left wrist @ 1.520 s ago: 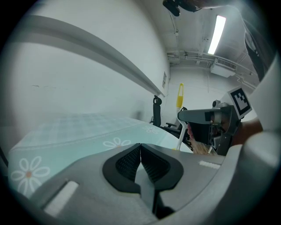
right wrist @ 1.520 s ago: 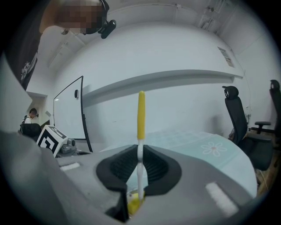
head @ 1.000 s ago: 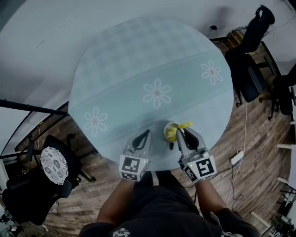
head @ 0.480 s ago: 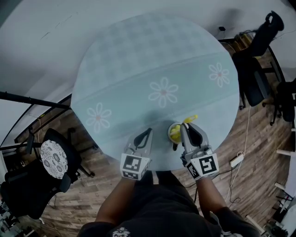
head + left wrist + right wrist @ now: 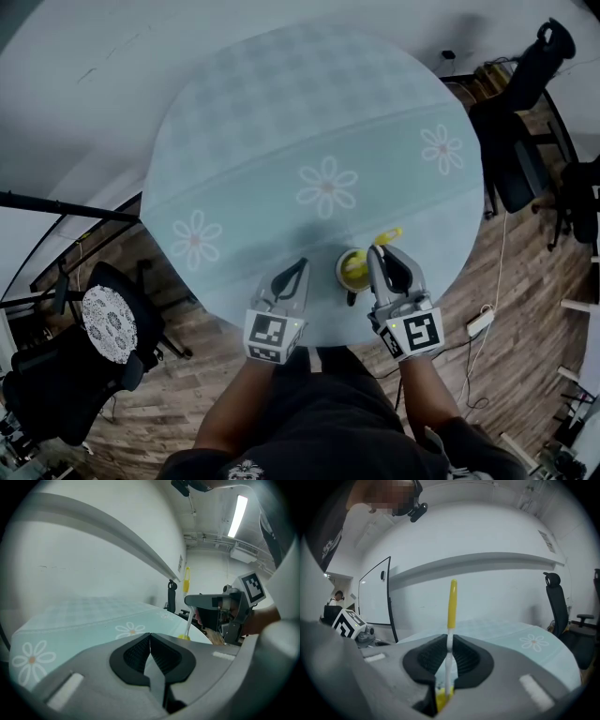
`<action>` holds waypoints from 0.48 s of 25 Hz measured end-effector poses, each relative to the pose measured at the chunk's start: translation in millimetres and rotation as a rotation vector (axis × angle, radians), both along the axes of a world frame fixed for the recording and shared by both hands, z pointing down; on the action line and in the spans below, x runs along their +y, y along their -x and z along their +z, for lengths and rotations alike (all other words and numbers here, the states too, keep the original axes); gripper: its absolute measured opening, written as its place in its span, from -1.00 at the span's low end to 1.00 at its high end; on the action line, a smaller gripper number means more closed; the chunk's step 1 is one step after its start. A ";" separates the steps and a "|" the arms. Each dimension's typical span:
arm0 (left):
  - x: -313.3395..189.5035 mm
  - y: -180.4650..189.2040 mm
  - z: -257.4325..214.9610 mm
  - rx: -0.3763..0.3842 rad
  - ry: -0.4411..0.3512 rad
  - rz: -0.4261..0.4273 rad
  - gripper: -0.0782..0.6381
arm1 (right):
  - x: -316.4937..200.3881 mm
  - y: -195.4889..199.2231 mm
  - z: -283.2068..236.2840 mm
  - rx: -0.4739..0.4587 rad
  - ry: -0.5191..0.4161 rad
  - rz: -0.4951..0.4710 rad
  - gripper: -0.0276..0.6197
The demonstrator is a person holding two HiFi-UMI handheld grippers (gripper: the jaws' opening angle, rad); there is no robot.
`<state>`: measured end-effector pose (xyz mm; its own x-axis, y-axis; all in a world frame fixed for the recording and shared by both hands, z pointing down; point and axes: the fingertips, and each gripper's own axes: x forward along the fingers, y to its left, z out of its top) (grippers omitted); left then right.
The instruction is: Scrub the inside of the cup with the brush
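A small cup (image 5: 349, 269) with a yellow inside stands near the front edge of the round table (image 5: 281, 122), which has a pale blue daisy cloth. My right gripper (image 5: 384, 259) is just right of the cup, shut on the thin white stem of the brush (image 5: 449, 654). The brush's yellow handle (image 5: 452, 603) points up and away, and its yellow head (image 5: 441, 698) sits low in the cup. Left of the cup, my left gripper (image 5: 296, 271) rests shut with nothing in it. From the left gripper view, the brush (image 5: 188, 619) stands tilted in the cup under the right gripper (image 5: 219, 611).
Black office chairs (image 5: 514, 141) stand beyond the table's right side. Another chair (image 5: 98, 342) and a black pole (image 5: 66, 212) are at the lower left. A white power strip (image 5: 480, 320) lies on the wooden floor. The table's front edge is close under both grippers.
The right gripper and brush have shifted slightly at the cup, the yellow handle tipping a little further away. The left gripper has stayed where it was.
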<state>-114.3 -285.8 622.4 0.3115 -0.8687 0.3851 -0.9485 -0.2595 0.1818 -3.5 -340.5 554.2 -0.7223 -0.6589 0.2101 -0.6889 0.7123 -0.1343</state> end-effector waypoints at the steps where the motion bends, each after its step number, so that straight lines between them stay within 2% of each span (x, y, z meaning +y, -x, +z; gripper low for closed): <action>1: -0.9 -2.2 0.0 -0.001 0.000 0.004 -0.76 | 1.1 -1.3 0.8 0.011 -0.004 -0.001 -0.80; 6: -4.1 -11.7 -0.4 0.004 -0.004 0.020 -0.76 | 6.7 -9.6 2.3 0.059 -0.016 -0.003 -0.80; 12: -3.9 -25.6 -0.1 0.006 -0.005 0.041 -0.76 | 12.4 -20.0 4.1 0.050 0.009 0.005 -0.80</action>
<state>-88.7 -289.6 622.3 0.3487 -0.8571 0.3792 -0.9361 -0.2986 0.1860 16.5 -328.1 558.3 -0.7073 -0.6606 0.2517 -0.6986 0.7076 -0.1060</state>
